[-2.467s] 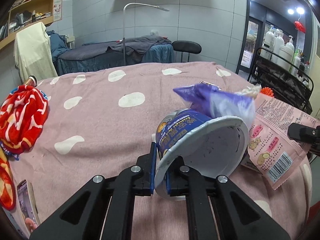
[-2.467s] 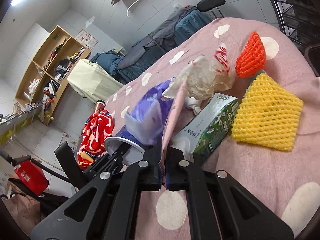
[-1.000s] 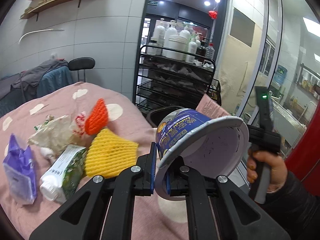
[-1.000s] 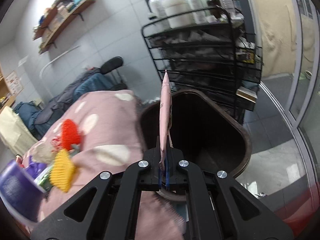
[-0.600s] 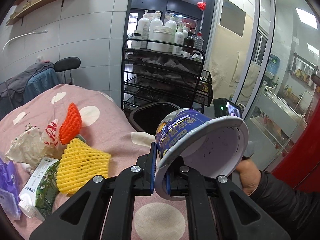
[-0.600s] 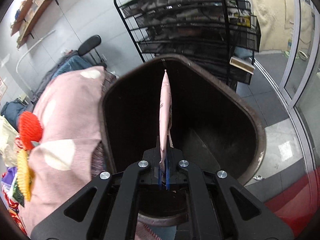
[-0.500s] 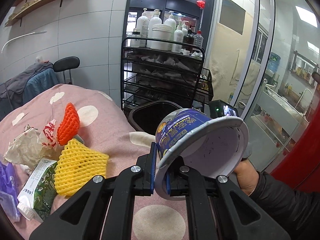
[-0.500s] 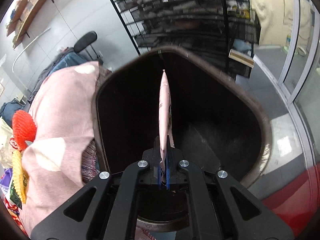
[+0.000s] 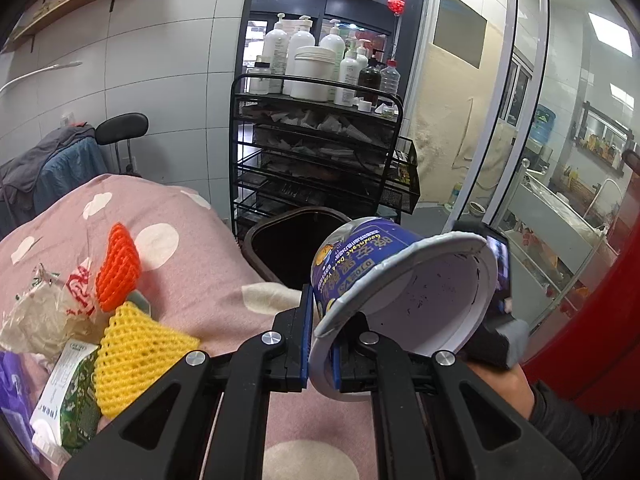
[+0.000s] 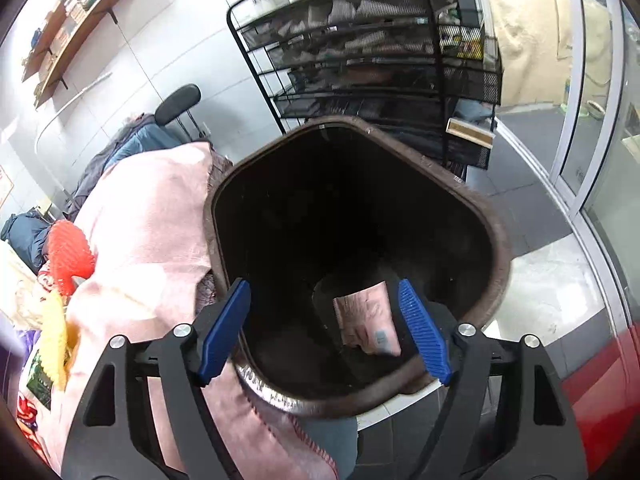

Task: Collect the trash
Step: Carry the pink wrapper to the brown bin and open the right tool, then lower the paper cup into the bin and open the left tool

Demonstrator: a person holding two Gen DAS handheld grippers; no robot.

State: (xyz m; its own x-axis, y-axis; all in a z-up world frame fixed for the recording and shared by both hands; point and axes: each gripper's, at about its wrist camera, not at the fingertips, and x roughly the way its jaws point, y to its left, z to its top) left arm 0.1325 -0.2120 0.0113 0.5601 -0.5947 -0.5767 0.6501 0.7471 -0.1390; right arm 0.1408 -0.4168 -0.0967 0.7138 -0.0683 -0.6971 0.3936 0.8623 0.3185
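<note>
My left gripper [image 9: 320, 344] is shut on the rim of a blue paper noodle cup [image 9: 396, 280], held tilted above the pink bed near the dark trash bin [image 9: 292, 240]. My right gripper [image 10: 326, 328] is open and empty right over the bin [image 10: 496, 248]. A pink snack wrapper [image 10: 368, 320] lies on the bin's bottom between the blue pads [image 10: 226, 324]. On the bed lie an orange foam net [image 9: 118, 268], a yellow foam net [image 9: 136, 350], a green carton [image 9: 68, 404] and a crumpled plastic bag [image 9: 44, 316].
A black wire rack [image 9: 316, 160] with bottles stands behind the bin. The pink dotted blanket [image 9: 168, 216] hangs beside the bin. A black stool [image 9: 122, 130] stands at the wall. Glass doors [image 9: 520, 120] and a red surface [image 9: 600, 320] are to the right.
My right gripper has opened and the pink wrapper has dropped to the bottom of the bin. My left gripper still holds the cup, with the view shifted slightly toward the bin.
</note>
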